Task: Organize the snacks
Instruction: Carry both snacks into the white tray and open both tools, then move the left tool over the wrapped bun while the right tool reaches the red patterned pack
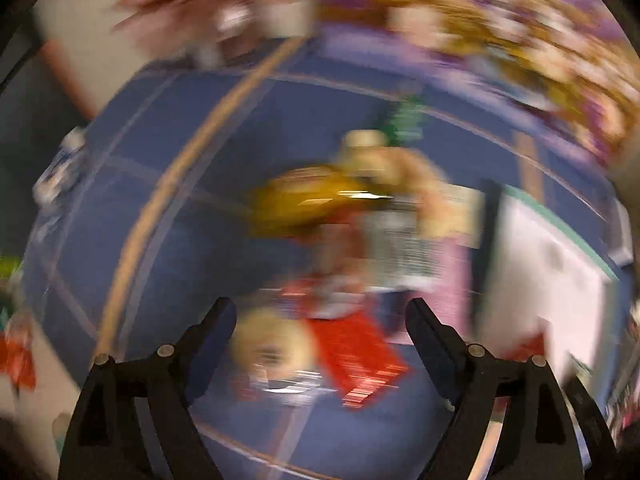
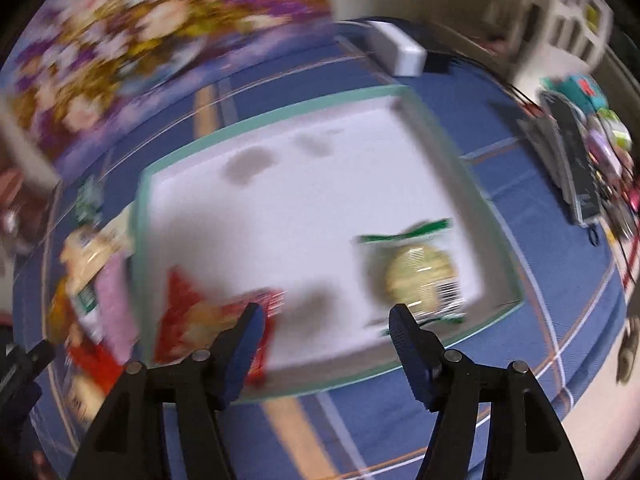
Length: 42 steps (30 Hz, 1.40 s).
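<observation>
- Over a blue plaid cloth (image 1: 168, 272), the left gripper (image 1: 320, 312) points steeply down with its jaws spread wide and nothing between the pads; a heap of snack packets (image 1: 352, 240) lies ahead of it toward 12 o'clock (too blurred to tell apart), and a red packet (image 1: 356, 356) sits just beyond the fingertips.
- At 3 o'clock from the heap stands a white tray with a green rim (image 2: 424, 120).
- Inside the tray, a red chip bag (image 2: 200, 316) lies at its 8 o'clock corner and a green-and-white packet (image 2: 420, 272) at 4 o'clock.
- The right gripper (image 2: 326, 324) hangs over the tray's near edge, tilted steeply down, jaws apart and empty, between those two packets.
- A white box (image 2: 396, 48) lies at 12 o'clock past the tray; clutter (image 2: 580, 160) sits at 2 o'clock.
</observation>
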Tool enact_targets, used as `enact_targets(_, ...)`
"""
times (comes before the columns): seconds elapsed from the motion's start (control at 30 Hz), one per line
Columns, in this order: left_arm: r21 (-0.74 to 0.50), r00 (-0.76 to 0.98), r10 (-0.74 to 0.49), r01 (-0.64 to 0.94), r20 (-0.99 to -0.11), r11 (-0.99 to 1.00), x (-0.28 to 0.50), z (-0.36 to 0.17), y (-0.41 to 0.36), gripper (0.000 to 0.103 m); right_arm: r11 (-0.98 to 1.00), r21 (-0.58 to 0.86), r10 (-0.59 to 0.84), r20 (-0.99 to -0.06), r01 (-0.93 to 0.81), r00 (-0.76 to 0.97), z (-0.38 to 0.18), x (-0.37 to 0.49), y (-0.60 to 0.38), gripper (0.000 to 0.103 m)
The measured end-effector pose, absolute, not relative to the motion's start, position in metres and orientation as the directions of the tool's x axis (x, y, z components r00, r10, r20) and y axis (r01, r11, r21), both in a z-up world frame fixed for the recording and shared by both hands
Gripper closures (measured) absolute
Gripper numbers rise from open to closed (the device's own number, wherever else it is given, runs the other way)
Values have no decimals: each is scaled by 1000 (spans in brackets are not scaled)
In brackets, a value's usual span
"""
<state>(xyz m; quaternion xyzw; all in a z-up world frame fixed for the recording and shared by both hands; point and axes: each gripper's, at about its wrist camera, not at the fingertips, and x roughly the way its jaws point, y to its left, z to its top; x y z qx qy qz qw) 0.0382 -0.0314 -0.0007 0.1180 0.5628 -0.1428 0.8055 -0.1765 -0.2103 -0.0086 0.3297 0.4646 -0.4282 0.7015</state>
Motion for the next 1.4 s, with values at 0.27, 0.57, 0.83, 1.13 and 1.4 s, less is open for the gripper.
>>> enact_targets(0.27, 51, 307, -23, 230, -952, 972, 68, -12, 26, 7, 581, 182, -177, -923, 793, 341, -1, -117, -149, 35)
enact_targets(0.57, -63, 273, -91, 108, -958, 992, 95, -19, 78, 2, 683, 170, -119, -934, 710, 338, -11, -66, -99, 35)
enact_targets(0.83, -154, 204, -189, 176, -960, 972, 93, -31, 65, 2, 748, 143, -72, -953, 649, 293, -36, -35, -85, 35)
enact_targets(1.13, -166, 89, -200, 293, -976, 942, 84, -54, 23, 2, 759, 108, -63, -970, 642, 237, -58, -24, -87, 34)
enact_targets(1.4, -138, 54, -162, 305, -985, 942, 79, -69, 12, 11, 762, 101, -63, -972, 640, 228, -59, -31, -89, 34)
